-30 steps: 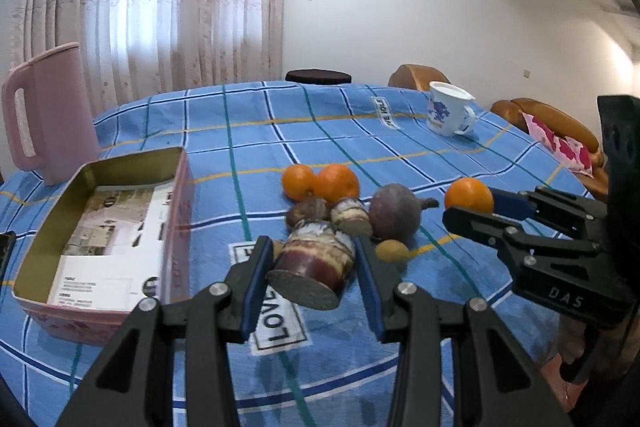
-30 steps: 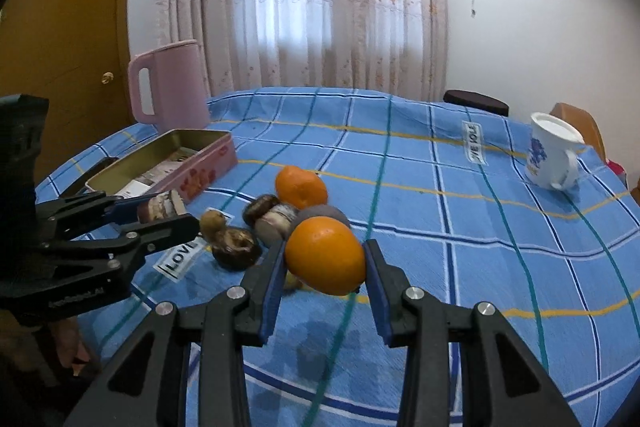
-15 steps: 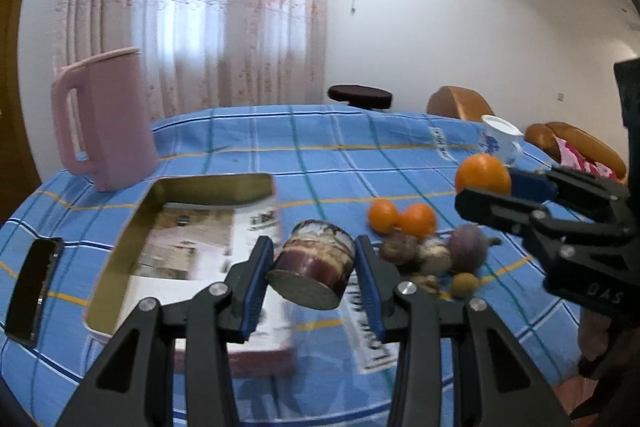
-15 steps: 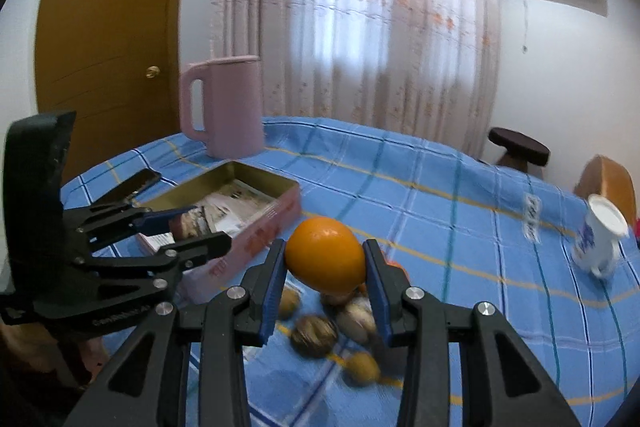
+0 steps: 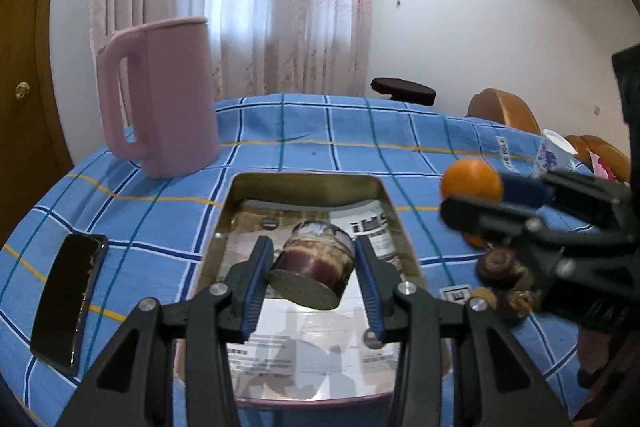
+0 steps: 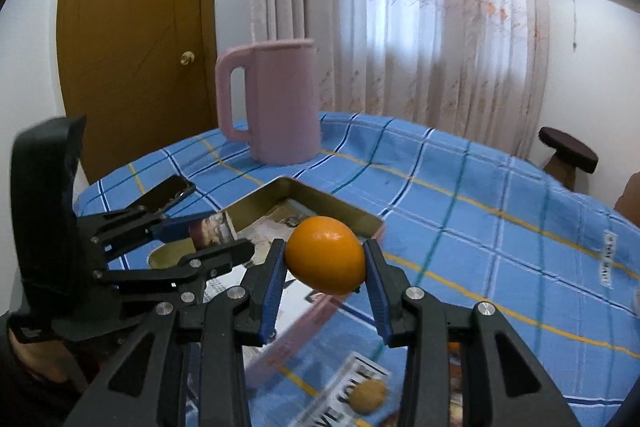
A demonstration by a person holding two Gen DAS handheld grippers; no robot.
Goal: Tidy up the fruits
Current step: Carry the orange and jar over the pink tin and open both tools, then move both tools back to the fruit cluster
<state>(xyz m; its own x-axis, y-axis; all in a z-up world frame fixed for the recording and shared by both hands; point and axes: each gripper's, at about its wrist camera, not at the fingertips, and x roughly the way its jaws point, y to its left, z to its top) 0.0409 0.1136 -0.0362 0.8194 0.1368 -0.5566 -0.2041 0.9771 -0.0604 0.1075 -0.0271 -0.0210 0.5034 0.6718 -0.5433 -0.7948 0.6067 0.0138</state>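
Left wrist view looks down over the counter, round and covered in a blue checked cloth, with a pink jug standing at its far left and a dark phone lying near the front left edge. Just in front of the jug sits the open tin box, lined with printed paper, and this is evidently where the fruit is being gathered.

The step in hand is the carry to the box, with both hands loaded. The left tool is clenched on a dark brown, mottled fruit, held clear above the paper lining inside the box's outline. The right tool grips an orange between its blue pads and hangs over the box's near right wall, not yet squarely above the lining. A few loose fruits remain on the cloth to the right of the box, partly hidden by the right tool, and a small tan fruit lies on the cloth below it.

Next, by my reading, the left tool should lower until the brown fruit nearly meets the paper, then release it toward one end so room is left. The orange is round and likely to roll, so it wants setting down low, against a wall or beside the first fruit.
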